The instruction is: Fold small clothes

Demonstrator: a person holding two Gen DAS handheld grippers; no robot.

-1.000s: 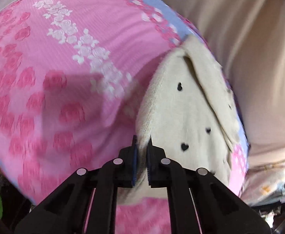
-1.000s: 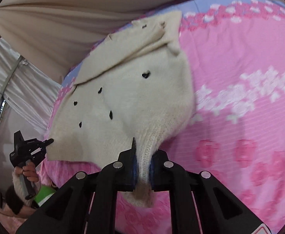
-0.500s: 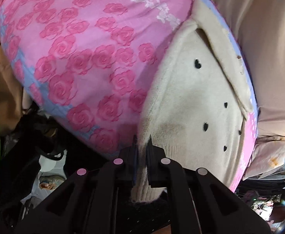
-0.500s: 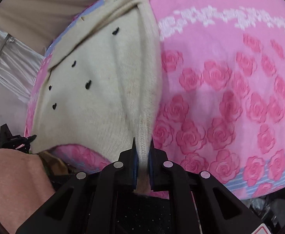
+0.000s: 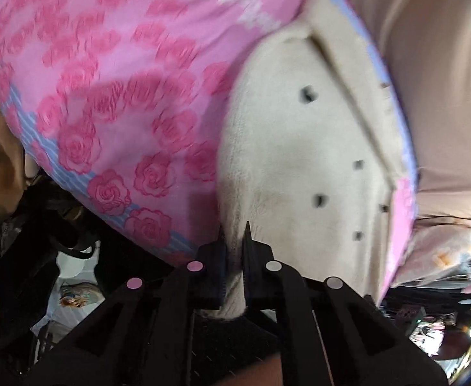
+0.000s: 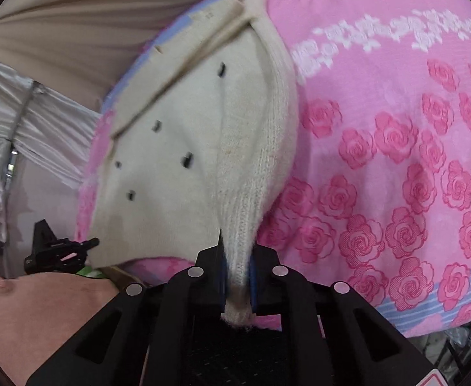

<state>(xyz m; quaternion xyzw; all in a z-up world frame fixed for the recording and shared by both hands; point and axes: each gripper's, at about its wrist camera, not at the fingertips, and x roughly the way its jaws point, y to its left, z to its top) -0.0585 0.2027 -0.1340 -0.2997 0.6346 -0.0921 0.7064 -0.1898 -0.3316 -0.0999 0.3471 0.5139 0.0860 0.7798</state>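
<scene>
A cluttered bedroom in a home: a bed under a pink rose-print sheet (image 6: 396, 160), beige drapery (image 5: 435, 64) behind it, bags and belongings (image 5: 42, 225) piled alongside.

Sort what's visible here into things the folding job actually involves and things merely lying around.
In the job:
- cream sweater with small dark hearts
- left gripper, shut on the sweater's edge
- right gripper, shut on a knitted cuff
- pink rose bedsheet, the folding surface

Lying about:
- beige curtain behind the bed
- dark clutter on the floor
- pillow at the bed's end
</scene>
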